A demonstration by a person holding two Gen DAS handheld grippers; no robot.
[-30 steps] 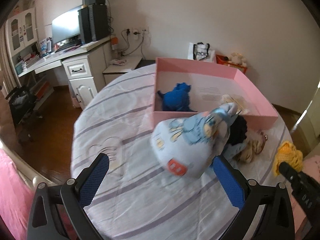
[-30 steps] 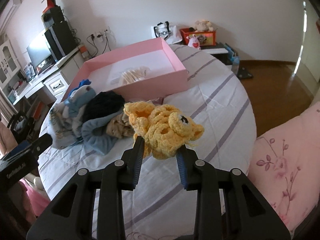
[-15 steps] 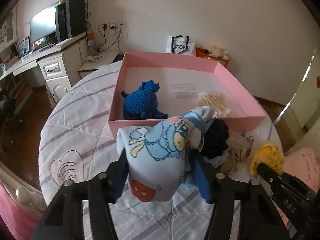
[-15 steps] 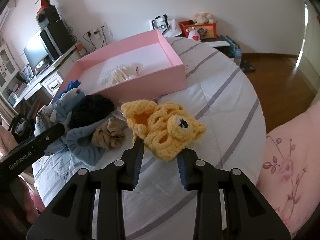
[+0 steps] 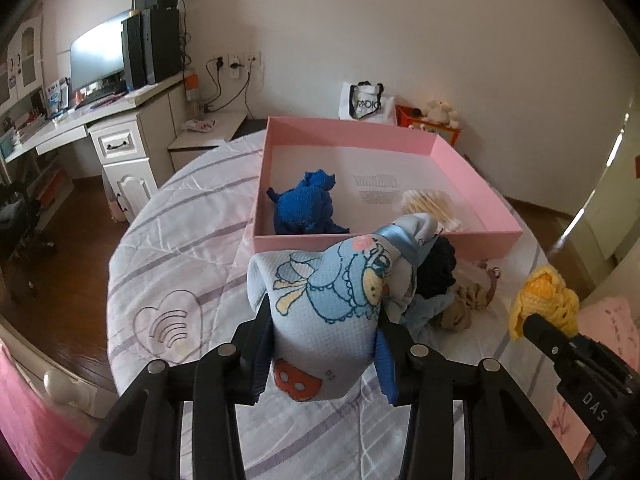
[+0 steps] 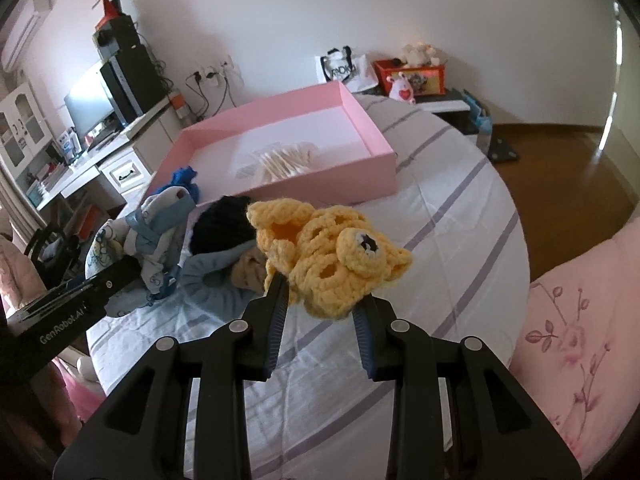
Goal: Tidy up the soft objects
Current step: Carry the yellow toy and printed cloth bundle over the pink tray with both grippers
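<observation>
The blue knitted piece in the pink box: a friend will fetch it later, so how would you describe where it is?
Find the large pink box on the striped round bed. Inside, by its near left corner, lies the blue knitted piece. It is deep royal blue and crumpled, unlike the pale cream bundle lying apart, toward the box's right side.

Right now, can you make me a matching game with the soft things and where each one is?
Things:
1. cartoon cloth
2. yellow crochet toy
3. blue knitted piece
4. black fuzzy item

Places:
A. inside the pink box
B. in the left gripper
C. in the pile beside the box
D. in the right gripper

Pairs: 1-B, 2-D, 3-A, 4-C
</observation>
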